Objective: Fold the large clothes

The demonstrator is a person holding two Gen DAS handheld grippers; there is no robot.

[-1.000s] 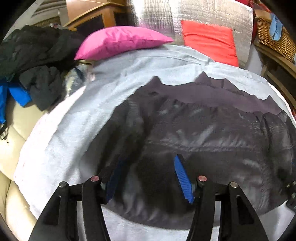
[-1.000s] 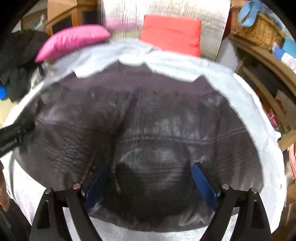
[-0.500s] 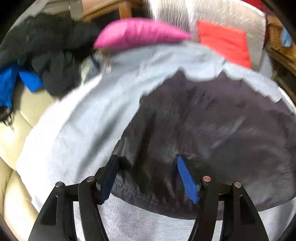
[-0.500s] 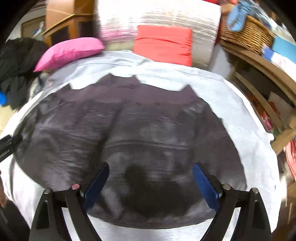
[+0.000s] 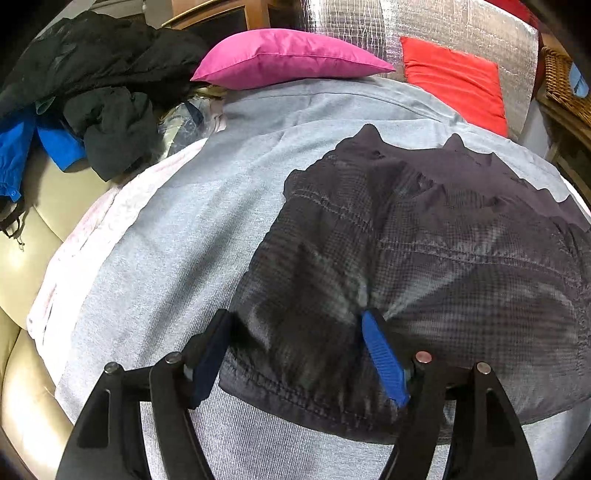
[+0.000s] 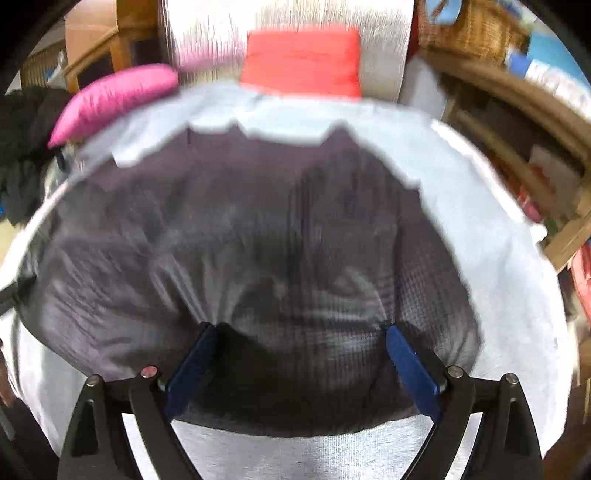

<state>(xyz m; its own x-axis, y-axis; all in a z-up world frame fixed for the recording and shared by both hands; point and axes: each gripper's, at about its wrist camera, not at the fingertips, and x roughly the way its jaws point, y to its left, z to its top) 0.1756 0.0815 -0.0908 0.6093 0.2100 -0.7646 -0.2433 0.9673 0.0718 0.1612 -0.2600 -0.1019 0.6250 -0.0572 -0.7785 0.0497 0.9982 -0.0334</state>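
A dark grey checked garment (image 5: 424, 258) lies spread flat on a light grey cloth (image 5: 177, 251) that covers the sofa. It also fills the right wrist view (image 6: 258, 240). My left gripper (image 5: 295, 332) is open, its blue pads straddling the garment's near left hem. My right gripper (image 6: 299, 347) is open, pads wide apart over the garment's near edge, touching or just above the fabric. The right wrist view is blurred.
A pink pillow (image 5: 288, 59) and a red cushion (image 5: 454, 81) rest at the back against a silver quilted cover (image 5: 424, 22). A pile of black and blue clothes (image 5: 81, 92) lies at the left. A wicker basket (image 6: 476, 26) and wooden shelves (image 6: 517, 122) stand at the right.
Both grippers have moved back toward the garment's near hem and lowered onto it. The left has shifted toward the garment's left corner. Both stay open.
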